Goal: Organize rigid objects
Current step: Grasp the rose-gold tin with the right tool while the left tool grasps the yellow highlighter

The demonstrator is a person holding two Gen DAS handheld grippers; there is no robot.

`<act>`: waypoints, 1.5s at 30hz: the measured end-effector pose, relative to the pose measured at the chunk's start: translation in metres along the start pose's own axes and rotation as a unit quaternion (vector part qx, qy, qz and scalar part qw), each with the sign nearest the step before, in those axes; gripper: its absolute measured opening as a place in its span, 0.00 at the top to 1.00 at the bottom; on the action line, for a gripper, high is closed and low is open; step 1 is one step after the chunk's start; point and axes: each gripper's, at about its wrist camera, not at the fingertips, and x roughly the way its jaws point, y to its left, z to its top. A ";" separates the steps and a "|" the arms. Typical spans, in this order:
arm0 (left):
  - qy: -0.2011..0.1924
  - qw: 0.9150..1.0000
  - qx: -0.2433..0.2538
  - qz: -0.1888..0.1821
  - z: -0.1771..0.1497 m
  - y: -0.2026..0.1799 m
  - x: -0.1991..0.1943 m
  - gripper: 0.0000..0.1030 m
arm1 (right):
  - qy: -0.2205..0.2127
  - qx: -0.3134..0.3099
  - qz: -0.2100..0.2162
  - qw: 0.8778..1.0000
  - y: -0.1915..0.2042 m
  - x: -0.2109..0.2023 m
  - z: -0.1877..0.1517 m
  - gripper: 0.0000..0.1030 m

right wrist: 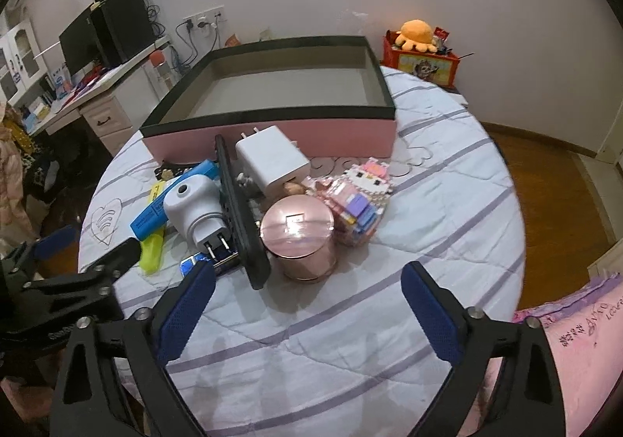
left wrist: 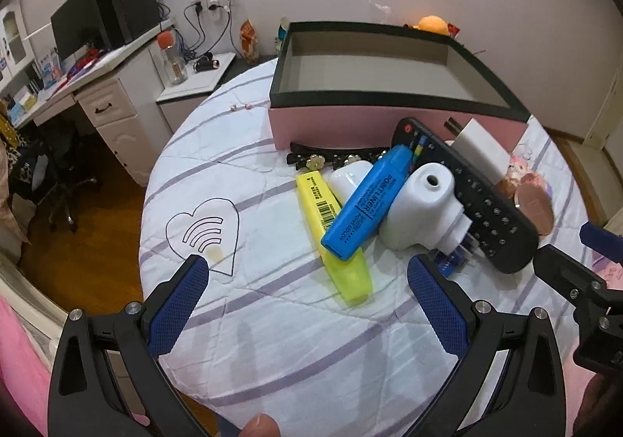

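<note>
The left gripper [left wrist: 307, 273] hovers with its jaws spread wide and nothing between them, over bare quilt just short of the yellow highlighter [left wrist: 331, 238]. The right gripper [right wrist: 307, 281] is likewise spread and holds nothing; the rose-gold round tin [right wrist: 298, 238] stands just beyond its fingertips.

The risk lies in the pile — nearly everything leans on something else. The blue highlighter [left wrist: 366, 203] lies across the yellow one, with its upper end in the heap. The white plug adapter [left wrist: 422, 203] rests against both the blue highlighter and the black remote [left wrist: 479, 199], which is tilted up on one long edge. Lifting any 1 of these would likely let its neighbours slide or roll, and the soft quilted cover on the round table [left wrist: 272, 320] gives no firm footing. A fingertip closing on the yellow highlighter could also catch the blue one on top of it. The 2 grippers are near each other, so a knock between them is possible.

There is 1 container, the pink box with a black rim [right wrist: 272, 133], standing behind the pile on the table. Its grey floor looks bare in both views. The white charger block [right wrist: 272, 160] and the pixel-brick cat figure [right wrist: 362, 195] lie outside it, just in front of its wall.
</note>
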 end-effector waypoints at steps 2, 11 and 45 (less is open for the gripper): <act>0.004 1.000 -0.002 -0.001 0.000 0.001 0.006 0.00 | 0.007 -0.003 0.007 1.000 0.002 0.005 0.000 0.19; 0.019 1.000 -0.004 -0.005 0.003 0.004 0.031 0.00 | 0.026 0.020 0.036 0.999 -0.008 0.022 0.001 0.41; 0.002 1.000 0.022 -0.008 0.029 0.011 0.055 0.09 | 0.025 0.059 0.072 0.995 -0.028 0.025 0.009 0.42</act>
